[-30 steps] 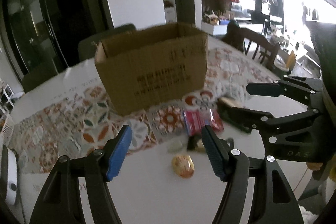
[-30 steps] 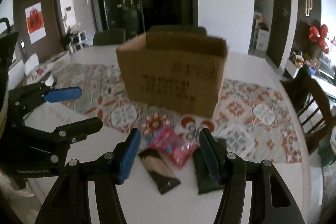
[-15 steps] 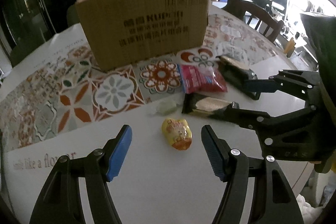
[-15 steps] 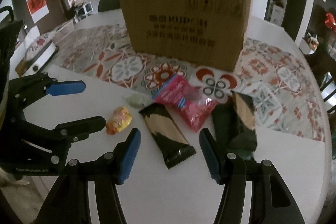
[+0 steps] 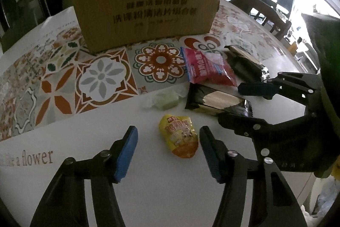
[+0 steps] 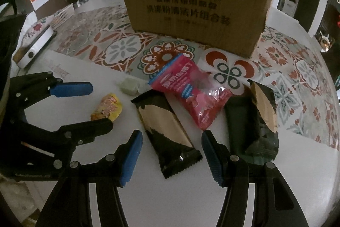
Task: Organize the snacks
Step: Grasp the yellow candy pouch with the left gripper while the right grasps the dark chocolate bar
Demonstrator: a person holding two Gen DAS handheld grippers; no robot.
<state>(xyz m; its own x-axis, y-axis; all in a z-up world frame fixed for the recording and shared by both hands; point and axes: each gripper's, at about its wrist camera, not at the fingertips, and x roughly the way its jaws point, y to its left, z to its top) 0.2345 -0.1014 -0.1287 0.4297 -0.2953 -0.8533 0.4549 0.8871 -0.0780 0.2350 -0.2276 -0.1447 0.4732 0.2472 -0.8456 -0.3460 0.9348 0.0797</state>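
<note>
Both claws have descended toward the tabletop (image 5: 148,195) since a second ago, indicating that pickup is beginning. The left claw (image 5: 167,147) is standing wide around the yellow snack pouch (image 5: 178,137); the right claw (image 6: 170,151) is standing wide around the black bar wrapper (image 6: 167,131). Neither is gripping anything. The pink packet (image 6: 191,93) and dark green packet (image 6: 252,127) are lying near the cardboard box (image 6: 195,3), which is sitting on the patterned mat (image 5: 63,78) toward the far edge. Dining chairs (image 5: 269,14) are standing in the room behind.

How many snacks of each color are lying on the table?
Yellow: 1, the yellow packet
Pale green: 1, the wrapped candy
Pink-red: 1, the pink bag
Black: 2, the black bar and the black-green pack
Total: 5
</note>
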